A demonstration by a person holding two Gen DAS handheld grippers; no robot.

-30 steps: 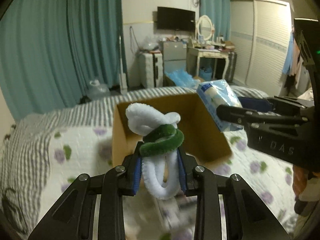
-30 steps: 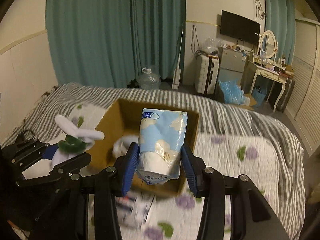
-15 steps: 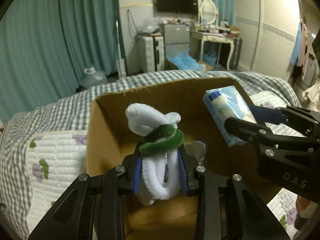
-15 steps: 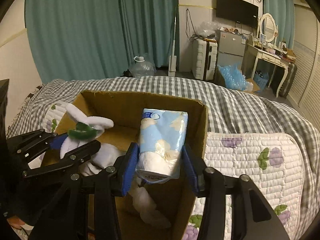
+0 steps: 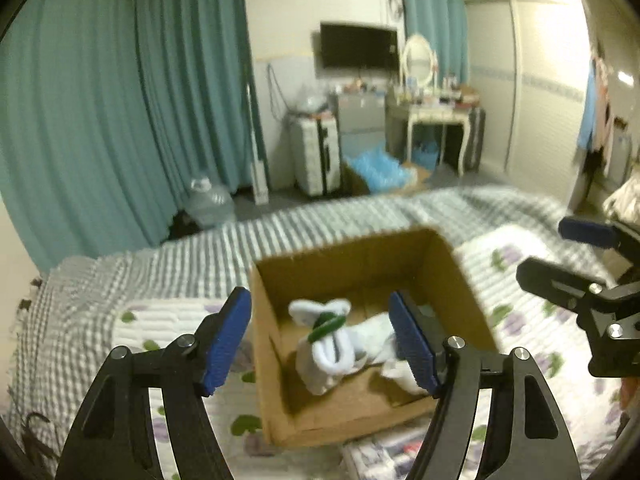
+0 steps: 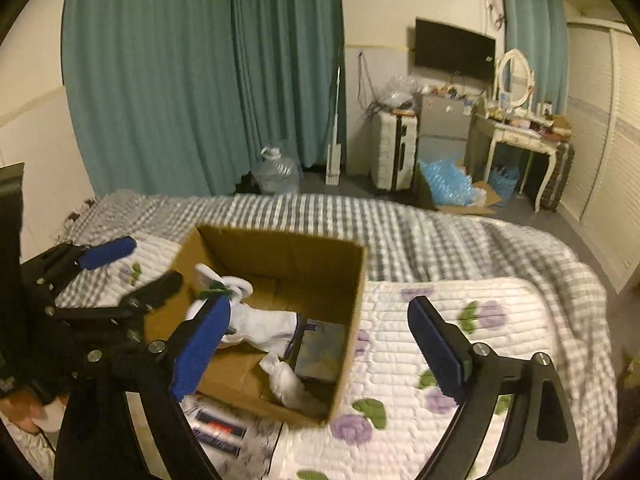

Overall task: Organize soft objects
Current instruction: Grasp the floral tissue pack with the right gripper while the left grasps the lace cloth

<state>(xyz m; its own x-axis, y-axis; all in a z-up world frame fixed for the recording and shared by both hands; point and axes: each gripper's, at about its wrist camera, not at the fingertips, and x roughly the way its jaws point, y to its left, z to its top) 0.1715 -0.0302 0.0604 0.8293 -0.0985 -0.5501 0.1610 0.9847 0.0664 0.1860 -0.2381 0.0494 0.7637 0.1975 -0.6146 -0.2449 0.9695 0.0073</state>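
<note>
Soft things lay in the box; both of your grippers hung spread and empty.

The white sock bundle with a green band (image 5: 326,342) sat inside the cardboard box (image 5: 464,280), toward its left wall, with other white socks (image 6: 266,326) beside it and the tissue pack (image 6: 322,350) lying flat against the right wall. Your left gripper (image 5: 322,338) hovered over the box with its blue pads (image 5: 226,336) wide apart, holding nothing. Your right gripper (image 6: 316,344) was likewise spread wide and empty, above the box's near right corner. The box rested on the flowered quilt (image 6: 492,332) over a checked bedspread (image 6: 400,224); teal curtains (image 6: 200,80) hung behind.
</note>
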